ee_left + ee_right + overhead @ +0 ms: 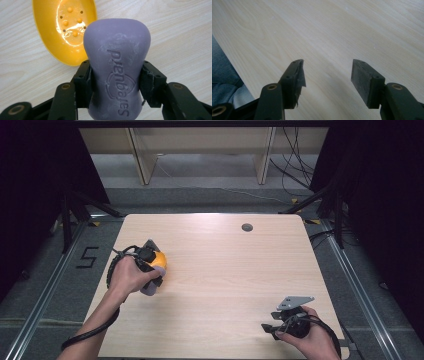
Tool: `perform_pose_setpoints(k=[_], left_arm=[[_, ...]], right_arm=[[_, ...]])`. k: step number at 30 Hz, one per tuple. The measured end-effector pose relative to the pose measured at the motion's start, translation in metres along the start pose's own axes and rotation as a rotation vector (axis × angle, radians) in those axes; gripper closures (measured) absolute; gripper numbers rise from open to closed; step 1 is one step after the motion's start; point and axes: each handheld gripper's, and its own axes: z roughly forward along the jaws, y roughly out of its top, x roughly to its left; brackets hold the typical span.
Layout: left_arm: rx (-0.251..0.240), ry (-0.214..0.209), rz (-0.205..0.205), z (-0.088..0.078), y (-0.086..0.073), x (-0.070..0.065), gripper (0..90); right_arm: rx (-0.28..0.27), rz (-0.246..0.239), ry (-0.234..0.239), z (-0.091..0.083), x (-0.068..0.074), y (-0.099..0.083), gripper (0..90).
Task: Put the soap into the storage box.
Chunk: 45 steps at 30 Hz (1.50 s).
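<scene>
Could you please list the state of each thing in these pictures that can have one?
Left gripper: shut on the purple soap bar, jaws pressing its two narrow sides.
Purple soap bar: held, outside the dish, embossed lettering facing the camera.
Yellow soap dish: empty, open side up, resting on the table.
Right gripper: open, nothing between its jaws, above the bare table.

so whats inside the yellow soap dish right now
Nothing rests in the yellow soap dish: just raised bumps and small drain holes. Its near edge is hidden behind the purple soap bar, clamped in the left claw.
</scene>
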Motion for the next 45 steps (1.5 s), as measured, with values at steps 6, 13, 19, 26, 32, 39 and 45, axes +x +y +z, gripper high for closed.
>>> perform_pose_setpoints(k=[6,13,19,26,32,39,45], left_arm=[[0.0,0.001,-0.008,-0.002,0.004,0.004,48.9],[0.0,0.007,-0.02,-0.002,0.009,0.01,48.9],[-0.005,0.006,-0.048,-0.001,0.012,0.014,48.9],[-0.011,0.012,-0.063,0.002,0.016,0.02,48.9],[-0.009,0.009,-0.082,0.004,0.019,0.023,48.9],[-0.011,0.016,-0.077,0.005,0.024,0.026,49.0],[-0.019,0.021,-0.097,0.005,0.029,0.028,48.9]], right_arm=[[0.0,0.0,0.0,0.0,0.0,0.0,43.7],[0.0,0.001,0.001,0.0,0.0,0.0,43.7],[0.0,0.0,0.001,0.0,0.0,0.0,43.7],[-0.002,-0.002,0.0,0.0,0.0,0.0,43.7],[-0.003,-0.006,-0.001,0.0,-0.001,0.0,43.7],[-0.002,-0.004,0.0,0.0,0.0,0.0,43.7],[-0.003,-0.004,0.002,-0.001,0.0,0.0,43.7]])
